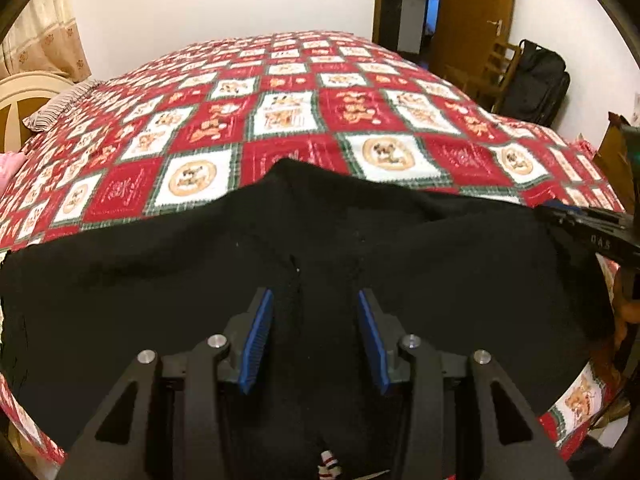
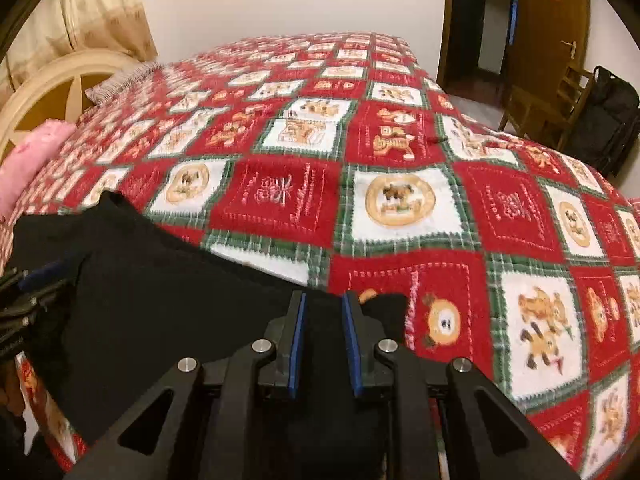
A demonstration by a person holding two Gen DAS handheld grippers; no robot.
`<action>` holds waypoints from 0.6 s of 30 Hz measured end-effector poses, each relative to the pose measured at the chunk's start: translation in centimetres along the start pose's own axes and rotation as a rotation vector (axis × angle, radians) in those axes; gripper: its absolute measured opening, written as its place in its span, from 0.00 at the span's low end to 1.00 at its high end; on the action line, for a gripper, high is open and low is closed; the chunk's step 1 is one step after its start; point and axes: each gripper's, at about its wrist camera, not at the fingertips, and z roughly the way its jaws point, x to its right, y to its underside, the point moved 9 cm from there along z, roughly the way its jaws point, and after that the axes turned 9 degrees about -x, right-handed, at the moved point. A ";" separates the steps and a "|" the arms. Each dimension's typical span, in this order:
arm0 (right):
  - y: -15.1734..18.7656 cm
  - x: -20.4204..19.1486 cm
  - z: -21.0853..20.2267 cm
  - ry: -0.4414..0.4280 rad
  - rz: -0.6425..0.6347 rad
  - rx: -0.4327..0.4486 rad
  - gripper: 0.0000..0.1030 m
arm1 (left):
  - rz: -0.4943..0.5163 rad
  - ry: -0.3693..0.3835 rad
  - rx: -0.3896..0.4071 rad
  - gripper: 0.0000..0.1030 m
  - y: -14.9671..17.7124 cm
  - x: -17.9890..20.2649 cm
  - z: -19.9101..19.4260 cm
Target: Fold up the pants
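1. Black pants (image 1: pixel 280 264) lay spread across the near edge of a bed covered by a red, white and green checked blanket (image 1: pixel 288 112).
2. The left gripper (image 1: pixel 316 300) pointed down over the middle of the pants; its blue pads (image 1: pixel 256 340) stood apart, with dark cloth lying between them and neither pad pressing on it.
3. The right gripper (image 2: pixel 323 300) sat at the right end of the pants (image 2: pixel 160 300), its pads (image 2: pixel 298 344) drawn close on a fold of the black cloth.
4. In the left wrist view the right gripper (image 1: pixel 592 228) showed at the right edge of the cloth.
5. A pink pillow (image 2: pixel 28 156) lay far left by the cream headboard (image 2: pixel 48 80).
6. A wooden chair (image 2: pixel 552 100) and a black bag (image 2: pixel 608 120) stood at the far right, near a brown door (image 2: pixel 552 20).
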 end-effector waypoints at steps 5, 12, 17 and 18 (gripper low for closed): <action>0.0 -0.1 -0.9 0.028 0.023 0.009 0.18 | -0.006 -0.010 0.000 0.49 0.2 -0.5 -0.3; 1.4 -9.7 -5.6 -0.180 -0.102 0.135 0.20 | -0.052 -0.047 0.027 0.61 0.4 -3.1 -1.4; 4.0 -18.4 -4.6 -0.301 -0.257 0.102 0.20 | -0.171 -0.098 0.080 0.81 1.4 -8.7 -3.5; 4.3 -19.4 -4.3 -0.301 -0.274 0.100 0.20 | -0.202 -0.124 0.095 0.83 1.8 -10.4 -4.2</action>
